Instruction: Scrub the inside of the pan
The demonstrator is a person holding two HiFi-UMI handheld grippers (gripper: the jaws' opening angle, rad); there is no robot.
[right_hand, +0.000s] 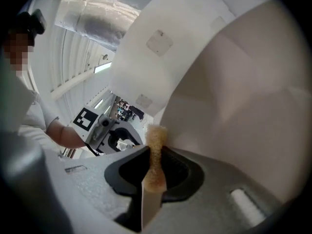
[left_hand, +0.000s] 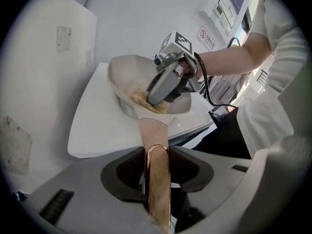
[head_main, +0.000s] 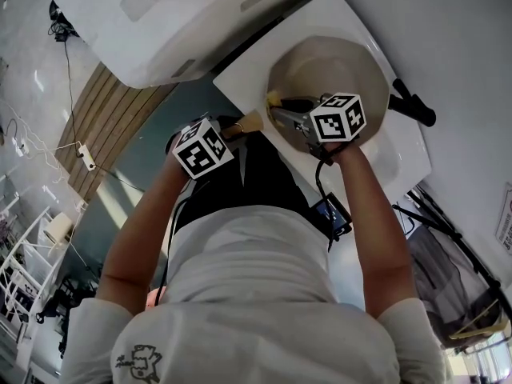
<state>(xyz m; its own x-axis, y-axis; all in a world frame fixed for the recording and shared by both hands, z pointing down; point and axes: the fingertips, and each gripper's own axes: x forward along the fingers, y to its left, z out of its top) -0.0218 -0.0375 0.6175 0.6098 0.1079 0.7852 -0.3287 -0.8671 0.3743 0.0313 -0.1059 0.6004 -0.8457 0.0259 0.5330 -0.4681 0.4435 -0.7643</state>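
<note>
A beige pan (head_main: 344,62) rests on a white board (head_main: 240,74). Its light wooden handle (head_main: 250,123) points toward me. My left gripper (head_main: 238,128) is shut on that handle (left_hand: 155,130), which runs between its jaws up to the pan (left_hand: 124,69). My right gripper (head_main: 282,110) reaches into the pan from the right and is shut on a tan sponge (head_main: 274,98). In the right gripper view the sponge (right_hand: 156,152) stands pinched upright against the pan's inner wall (right_hand: 243,116). The left gripper view shows the sponge (left_hand: 144,101) down on the pan's bottom under the right gripper (left_hand: 163,87).
A large white appliance (head_main: 176,22) stands just behind the board at the left. A black bar (head_main: 412,102) sticks out at the pan's right. Below the board's near edge are wooden slats (head_main: 112,126) and floor. A wall (left_hand: 146,13) rises behind the pan.
</note>
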